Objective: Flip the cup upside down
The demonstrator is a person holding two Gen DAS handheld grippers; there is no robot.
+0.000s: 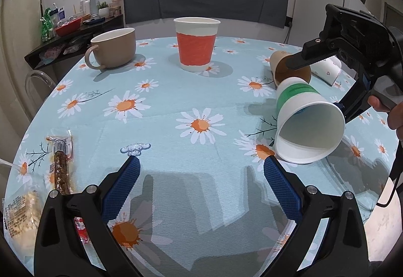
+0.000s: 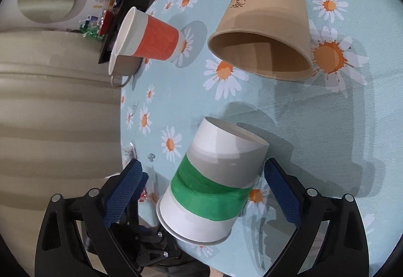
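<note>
A white paper cup with a green band (image 1: 302,110) lies tilted on the table at the right, its open mouth toward the left wrist camera and its rim on the cloth. In the right wrist view the same cup (image 2: 216,183) sits between the blue pads, base pointing away. My right gripper (image 2: 204,173) is open around it; the pads stand apart from its sides. It shows in the left wrist view (image 1: 335,70) above and behind the cup. My left gripper (image 1: 201,166) is open and empty over the near table.
An upright orange-banded paper cup (image 1: 196,45) and a beige mug (image 1: 113,47) stand at the back. A brown paper cup (image 2: 267,25) lies on its side beside a white patterned cup (image 1: 327,70). Snack packets (image 1: 60,161) lie at the left edge. The daisy tablecloth (image 1: 176,100) covers the round table.
</note>
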